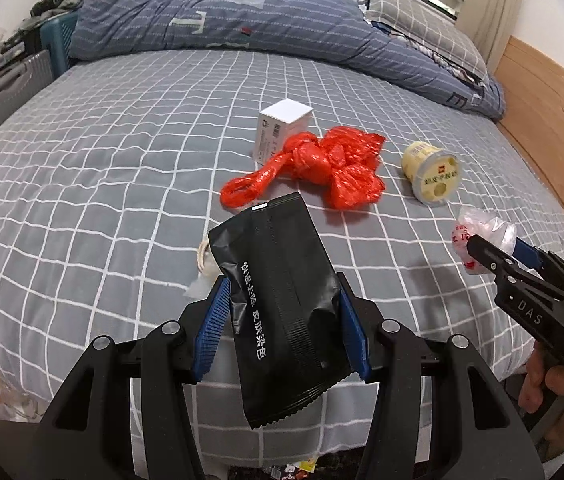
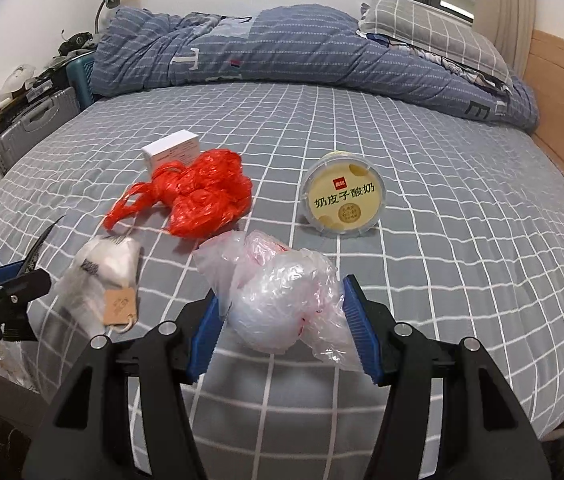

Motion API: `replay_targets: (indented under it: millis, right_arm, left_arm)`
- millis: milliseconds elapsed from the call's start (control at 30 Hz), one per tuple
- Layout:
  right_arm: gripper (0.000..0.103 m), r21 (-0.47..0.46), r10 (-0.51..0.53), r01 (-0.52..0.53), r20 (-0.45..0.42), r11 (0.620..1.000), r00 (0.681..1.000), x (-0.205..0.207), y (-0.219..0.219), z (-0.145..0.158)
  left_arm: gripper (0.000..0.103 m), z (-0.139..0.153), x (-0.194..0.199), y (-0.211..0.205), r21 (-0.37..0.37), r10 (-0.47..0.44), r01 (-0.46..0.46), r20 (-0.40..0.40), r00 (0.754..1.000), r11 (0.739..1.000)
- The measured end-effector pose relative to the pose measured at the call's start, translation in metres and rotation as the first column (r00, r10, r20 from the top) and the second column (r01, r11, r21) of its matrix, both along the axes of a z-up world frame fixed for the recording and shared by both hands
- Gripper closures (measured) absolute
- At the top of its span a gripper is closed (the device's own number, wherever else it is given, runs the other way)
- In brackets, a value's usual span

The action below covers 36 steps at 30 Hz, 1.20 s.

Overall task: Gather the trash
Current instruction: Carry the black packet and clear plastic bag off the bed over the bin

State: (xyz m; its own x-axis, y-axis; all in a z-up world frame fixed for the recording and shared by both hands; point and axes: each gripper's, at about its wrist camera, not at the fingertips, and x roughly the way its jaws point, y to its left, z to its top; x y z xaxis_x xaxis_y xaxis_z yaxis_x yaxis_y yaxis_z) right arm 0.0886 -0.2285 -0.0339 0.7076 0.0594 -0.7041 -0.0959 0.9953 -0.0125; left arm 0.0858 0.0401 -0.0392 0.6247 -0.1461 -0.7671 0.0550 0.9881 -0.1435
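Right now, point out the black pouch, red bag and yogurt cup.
black pouch point(image 1: 282, 304), left wrist view, printed front.
red bag point(image 2: 202, 196), right wrist view, crumpled middle.
yogurt cup point(image 2: 343, 200), right wrist view, yellow lid.

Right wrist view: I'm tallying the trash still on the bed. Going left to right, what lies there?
White packet with a brown tag → red plastic bag → yellow yogurt cup. The white box sits behind the red bag, so I leave it out.

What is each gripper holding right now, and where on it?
The left gripper clamps the black sachet across its lower-middle sides. The right gripper clamps the crumpled clear plastic bag across its bulging middle.
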Motion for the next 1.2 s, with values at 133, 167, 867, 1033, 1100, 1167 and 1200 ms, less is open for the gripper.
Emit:
replay_targets:
  millis: [133,167,867,1033,1100,1167,1200]
  right_arm:
    - [0.047,0.001,0.001,-0.001,0.000,1.000,1.000,-0.013,0.002,0.001]
    - [0.047,0.003,0.001,-0.001,-0.002,1.000,1.000,-0.018,0.003,0.000]
    - [0.047,0.032,-0.017,0.018,-0.026,0.999,1.000,-0.100,-0.003,-0.002]
    - [0.047,0.033,-0.015,0.017,-0.036,0.999,0.999,-0.119,-0.003,-0.005]
    - [0.047,0.029,-0.013,0.015,-0.045,0.999,0.999,-0.128,-0.002,-0.008]
    - [0.047,0.025,-0.011,0.012,-0.053,1.000,0.999,-0.135,-0.001,-0.010]
    - [0.047,0.023,-0.009,0.011,-0.056,1.000,0.998,-0.140,0.000,-0.012]
  left_arm:
    - [0.052,0.001,-0.009,-0.004,0.000,-0.007,0.007,0.003,1.000,1.000]
    - [0.052,0.002,-0.013,-0.006,0.000,-0.009,0.009,0.004,1.000,1.000]
    - [0.052,-0.011,-0.076,-0.030,0.024,-0.056,0.056,-0.015,0.998,0.998]
    - [0.052,-0.016,-0.094,-0.033,0.024,-0.062,0.063,-0.022,0.998,0.998]
    - [0.052,-0.018,-0.102,-0.033,0.028,-0.064,0.064,-0.027,0.998,0.998]
    - [0.052,-0.021,-0.109,-0.033,0.031,-0.065,0.066,-0.033,0.997,0.997]
    - [0.052,-0.022,-0.112,-0.033,0.030,-0.064,0.065,-0.036,0.997,0.997]
